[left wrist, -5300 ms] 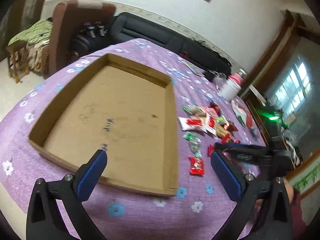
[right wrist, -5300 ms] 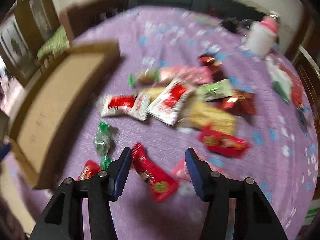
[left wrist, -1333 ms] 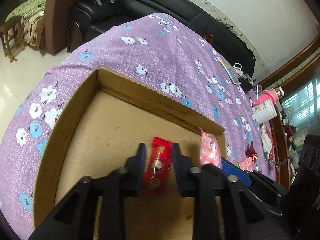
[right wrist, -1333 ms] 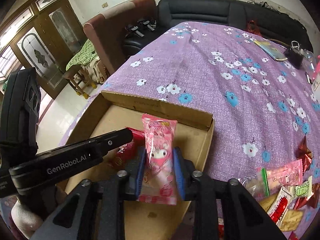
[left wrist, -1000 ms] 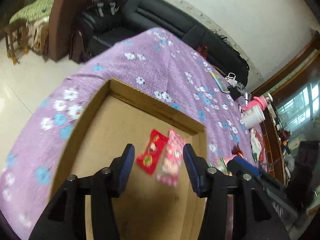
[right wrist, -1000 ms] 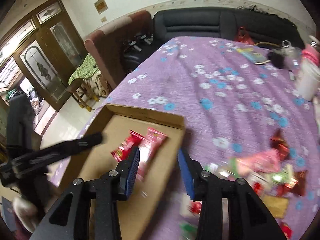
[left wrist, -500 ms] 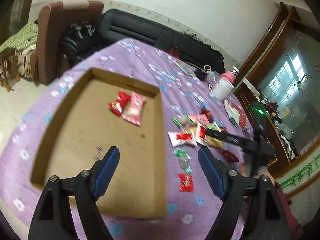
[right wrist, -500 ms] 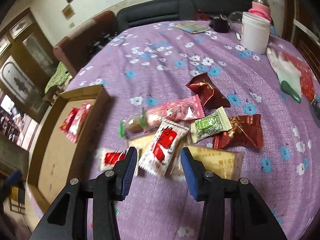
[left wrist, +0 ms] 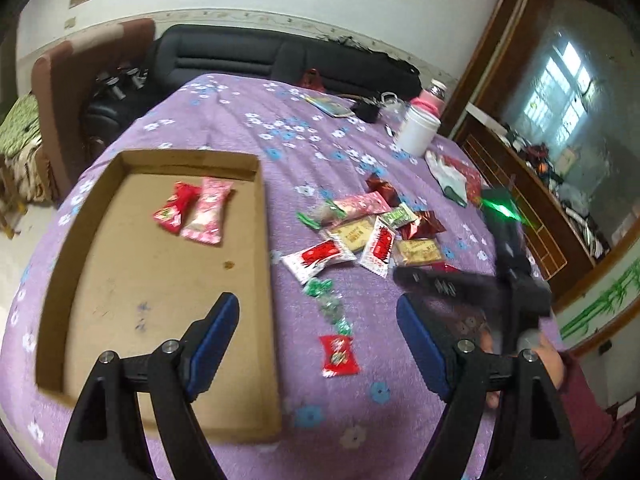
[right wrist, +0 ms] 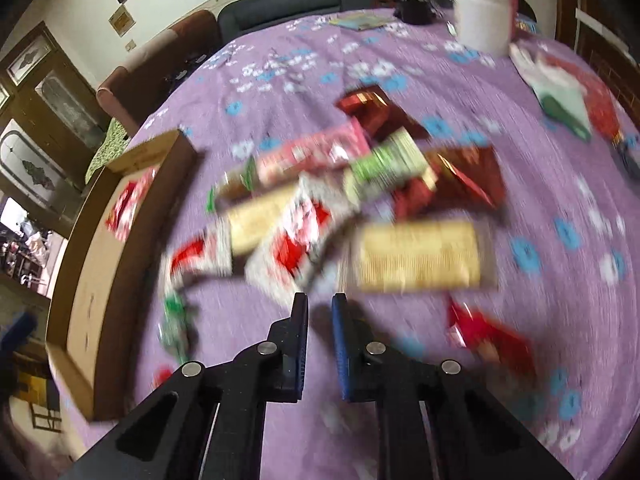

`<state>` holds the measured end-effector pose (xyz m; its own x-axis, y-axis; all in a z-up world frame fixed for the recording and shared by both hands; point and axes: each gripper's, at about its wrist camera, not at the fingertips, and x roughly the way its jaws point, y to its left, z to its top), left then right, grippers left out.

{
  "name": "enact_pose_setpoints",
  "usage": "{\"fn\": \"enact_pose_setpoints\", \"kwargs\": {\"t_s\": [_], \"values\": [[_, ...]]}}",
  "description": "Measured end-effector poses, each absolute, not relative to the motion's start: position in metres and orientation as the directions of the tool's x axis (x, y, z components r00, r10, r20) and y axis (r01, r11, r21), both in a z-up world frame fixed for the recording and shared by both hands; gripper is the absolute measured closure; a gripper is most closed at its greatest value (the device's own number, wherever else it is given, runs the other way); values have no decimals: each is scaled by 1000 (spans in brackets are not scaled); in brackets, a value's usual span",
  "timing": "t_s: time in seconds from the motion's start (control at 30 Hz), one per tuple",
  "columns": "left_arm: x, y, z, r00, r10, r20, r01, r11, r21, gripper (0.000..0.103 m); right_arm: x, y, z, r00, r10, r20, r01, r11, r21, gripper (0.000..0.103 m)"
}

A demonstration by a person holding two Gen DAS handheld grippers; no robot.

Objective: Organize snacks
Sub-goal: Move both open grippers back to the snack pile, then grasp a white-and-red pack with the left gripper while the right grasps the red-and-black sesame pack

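Both claws are empty: my left gripper (left wrist: 318, 322) stands spread wide above the small red candy (left wrist: 339, 355), and my right gripper (right wrist: 320, 322), jaws just closed on nothing, hangs over the blurred snack pile (right wrist: 340, 204). Two packets (left wrist: 194, 210) lie in the cardboard tray (left wrist: 262, 196) on the purple tablecloth (left wrist: 344, 408).

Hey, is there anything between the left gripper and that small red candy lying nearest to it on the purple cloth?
Nothing visible. The left gripper is open above the cloth, and the small red candy lies alone on the purple cloth, below the green wrapped candy and right of the cardboard tray.
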<state>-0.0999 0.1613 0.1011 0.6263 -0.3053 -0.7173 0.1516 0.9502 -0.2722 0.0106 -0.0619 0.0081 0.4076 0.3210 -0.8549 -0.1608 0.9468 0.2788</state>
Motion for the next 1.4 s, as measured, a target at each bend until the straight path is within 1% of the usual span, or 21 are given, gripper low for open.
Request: {"fn": "enact_pose_setpoints", "kwargs": {"t_s": [0.1, 0.17, 0.23, 0.3, 0.33, 0.43, 0.53, 0.57, 0.6, 0.63, 0.67, 0.7, 0.73, 0.77, 0.83, 0.93, 1.07, 1.13, 1.2, 1.33, 1.4], "values": [[-77, 144, 92, 599, -306, -740, 182, 952, -246, 23, -6, -74, 9, 441, 345, -828, -190, 938, 290, 90], [-55, 131, 84, 575, -301, -760, 211, 953, -218, 23, -8, -80, 9, 447, 389, -806, -193, 921, 337, 90], [-34, 118, 75, 557, -264, -787, 222, 961, -164, 23, -5, -86, 10, 458, 415, -786, -181, 909, 375, 90], [-19, 108, 68, 547, -248, -800, 249, 960, -127, 28, -4, -91, 10, 478, 463, -747, -187, 884, 428, 90], [-11, 102, 64, 543, -235, -806, 265, 959, -101, 34, -4, -94, 10, 487, 478, -731, -193, 875, 444, 90], [4, 91, 53, 525, -194, -829, 301, 953, -32, 34, -5, -102, 8, 498, 509, -702, -195, 855, 481, 90], [13, 84, 40, 517, -132, -846, 321, 946, 48, 34, -3, -122, 17, 532, 545, -648, -181, 821, 542, 90], [16, 82, 37, 515, -111, -850, 321, 944, 71, 34, -3, -130, 21, 557, 529, -640, -169, 827, 536, 88], [20, 81, 33, 511, -96, -854, 321, 943, 86, 34, -2, -136, 24, 575, 515, -636, -155, 831, 534, 77], [23, 79, 28, 497, -90, -863, 323, 942, 88, 34, 0, -148, 24, 590, 503, -632, -125, 830, 544, 64], [26, 78, 25, 476, -94, -874, 329, 941, 79, 35, 3, -159, 23, 601, 494, -628, -93, 824, 559, 58], [27, 76, 24, 468, -92, -879, 336, 939, 80, 39, 4, -169, 22, 613, 479, -628, -58, 820, 569, 54], [27, 73, 22, 456, -92, -885, 350, 933, 83, 57, 4, -175, 20, 619, 467, -632, -35, 820, 571, 54], [26, 71, 21, 441, -108, -891, 362, 930, 67, 74, 6, -183, 18, 620, 445, -646, -3, 825, 565, 54], [22, 66, 22, 448, -95, -889, 362, 928, 84, 74, 8, -190, 14, 609, 431, -666, 29, 827, 562, 54], [14, 60, 24, 466, -78, -881, 361, 926, 109, 76, 9, -182, 13, 580, 443, -684, 2, 839, 545, 54], [5, 63, 31, 464, -127, -877, 354, 934, 53, 83, 5, -153, 11, 524, 428, -736, -91, 888, 451, 54], [0, 69, 34, 459, -163, -873, 347, 938, 8, 84, 2, -140, 8, 505, 407, -761, -128, 907, 401, 54], [-1, 72, 33, 453, -174, -874, 336, 942, -13, 84, 0, -134, 5, 499, 377, -780, -141, 924, 356, 54], [5, 75, 25, 457, -140, -878, 304, 953, 7, 81, -6, -125, 6, 517, 310, -798, -160, 951, 266, 54], [6, 72, 22, 453, -131, -882, 306, 952, 16, 74, -9, -124, 6, 520, 294, -802, -163, 956, 244, 54]]}}
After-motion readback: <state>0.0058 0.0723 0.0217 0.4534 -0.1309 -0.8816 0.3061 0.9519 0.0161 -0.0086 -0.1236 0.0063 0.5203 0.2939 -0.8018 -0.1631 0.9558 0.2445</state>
